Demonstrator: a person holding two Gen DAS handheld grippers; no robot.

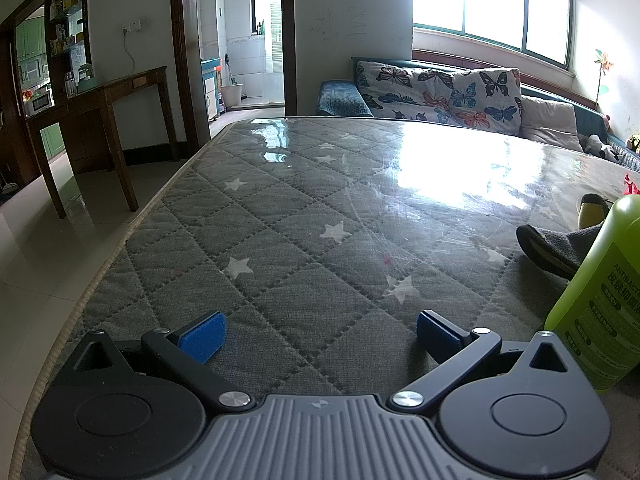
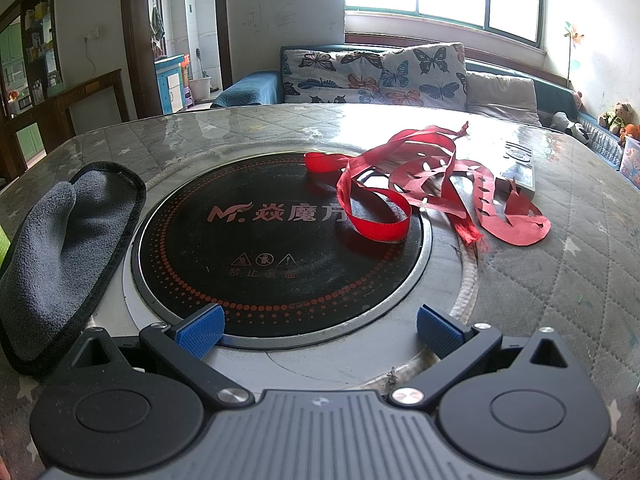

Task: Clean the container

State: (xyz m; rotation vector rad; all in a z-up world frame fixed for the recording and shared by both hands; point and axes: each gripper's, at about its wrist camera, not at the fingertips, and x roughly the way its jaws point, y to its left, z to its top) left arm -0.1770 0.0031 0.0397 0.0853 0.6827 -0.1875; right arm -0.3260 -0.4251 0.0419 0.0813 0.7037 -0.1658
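Both tongs are spread wide and hold nothing. The left tongs (image 1: 320,338) hover over the quilted table (image 1: 280,220); a green bottle (image 1: 596,304) stands upright just right of them, tilted slightly. The grey cloth (image 2: 60,256) lies flat left of the round black cooktop (image 2: 280,248), long axis running away from the right tongs (image 2: 320,330). Red ribbon (image 2: 420,196) drapes over the cooktop's far right rim.

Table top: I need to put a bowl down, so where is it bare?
The quilted cloth ahead of the left gripper is bare, bordered by the table's left edge, with the green bottle and grey rag on the right. Near the right gripper it is crowded: rag left of the cooktop, red ribbon across its far right.
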